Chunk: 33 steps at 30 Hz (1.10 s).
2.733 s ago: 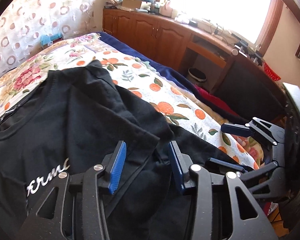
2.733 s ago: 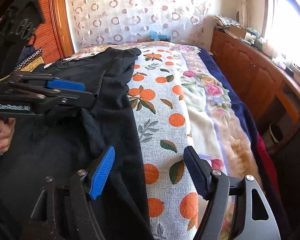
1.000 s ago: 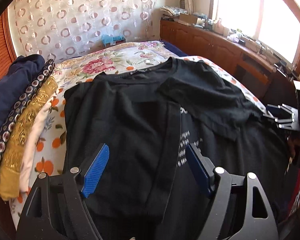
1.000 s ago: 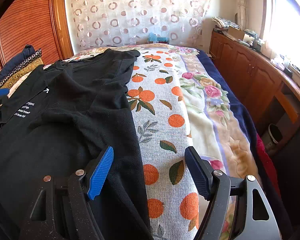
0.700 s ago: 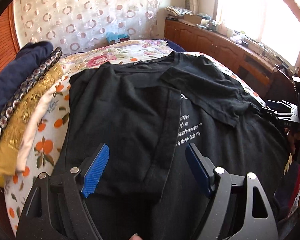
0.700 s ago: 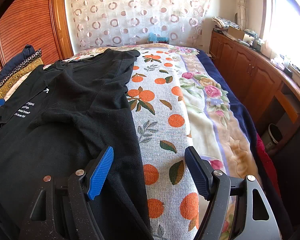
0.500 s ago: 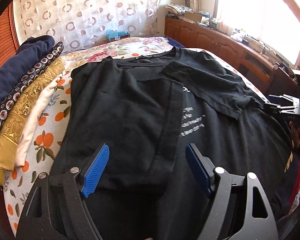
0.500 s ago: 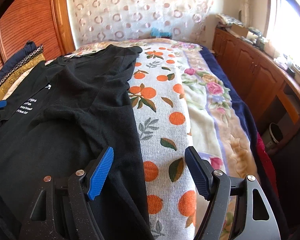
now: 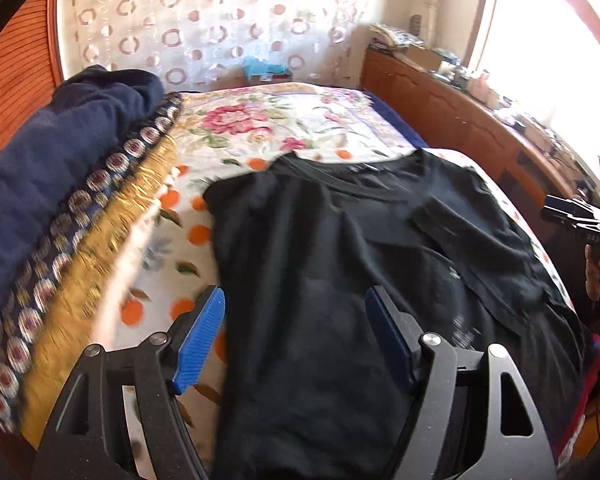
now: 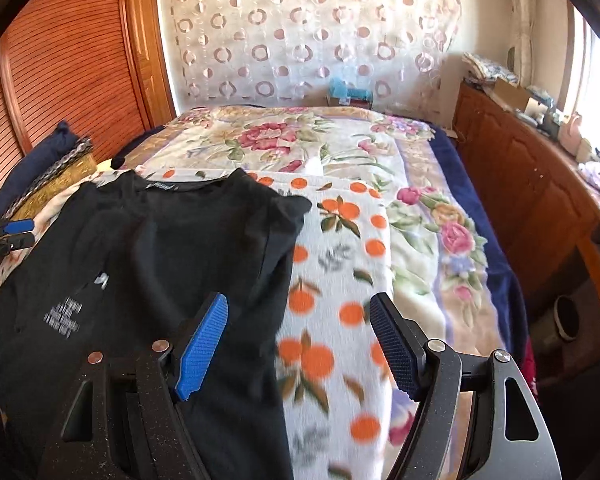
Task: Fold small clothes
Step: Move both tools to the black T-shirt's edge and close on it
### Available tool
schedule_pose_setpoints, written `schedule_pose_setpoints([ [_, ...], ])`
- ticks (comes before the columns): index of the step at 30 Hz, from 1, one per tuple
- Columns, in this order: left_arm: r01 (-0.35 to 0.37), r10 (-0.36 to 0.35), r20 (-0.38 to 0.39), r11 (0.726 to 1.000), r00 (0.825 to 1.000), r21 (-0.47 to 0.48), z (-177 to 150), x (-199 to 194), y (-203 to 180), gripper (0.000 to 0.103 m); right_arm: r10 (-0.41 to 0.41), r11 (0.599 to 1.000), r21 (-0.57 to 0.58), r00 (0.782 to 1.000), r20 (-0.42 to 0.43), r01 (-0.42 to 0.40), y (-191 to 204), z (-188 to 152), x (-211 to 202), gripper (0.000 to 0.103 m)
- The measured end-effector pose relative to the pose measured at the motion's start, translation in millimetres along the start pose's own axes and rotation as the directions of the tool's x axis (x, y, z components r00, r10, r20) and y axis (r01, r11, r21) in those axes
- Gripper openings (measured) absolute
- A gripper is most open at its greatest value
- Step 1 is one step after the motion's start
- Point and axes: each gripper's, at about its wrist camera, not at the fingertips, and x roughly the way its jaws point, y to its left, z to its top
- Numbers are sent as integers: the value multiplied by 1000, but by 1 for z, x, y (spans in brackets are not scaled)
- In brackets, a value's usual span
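The T-shirt (image 9: 320,264) is plain black, with small white lettering (image 10: 62,314) printed on its front. The bedspread (image 10: 340,264) under it is white with orange fruits and green leaves, and farther up it turns cream with pink and red flowers. A navy-blue blanket (image 10: 496,264) edges the bed. The stacked cloths (image 9: 60,216) are dark blue, blue with round medallions, and gold. The curtain (image 10: 312,28) is white with pinkish rings. Each tool, left (image 9: 296,336) and right (image 10: 296,338), is black with ribbed blue pads (image 9: 200,340). The cabinet (image 10: 532,200) is reddish-brown wood.
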Motion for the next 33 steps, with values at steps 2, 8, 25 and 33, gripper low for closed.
schedule_pose_setpoints([
  [2, -9, 9, -4, 1000, 1000, -3, 6, 6, 5, 74, 11, 1000, 13, 1000, -23, -11, -3, 8, 20, 75],
  [8, -38, 39, -27, 999, 999, 8, 20, 32, 13, 74, 48, 999, 17, 995, -86, -47, -14, 35, 73, 75],
  [25, -36, 32, -105, 999, 994, -36, 42, 83, 33, 74, 87, 996, -1, 991, -103, -88, -9, 69, 142, 73],
  [33, -35, 33, -89, 999, 995, -17, 49, 87, 23, 29, 95, 993, -57, 988, -123, -103, 8, 73, 143, 28],
])
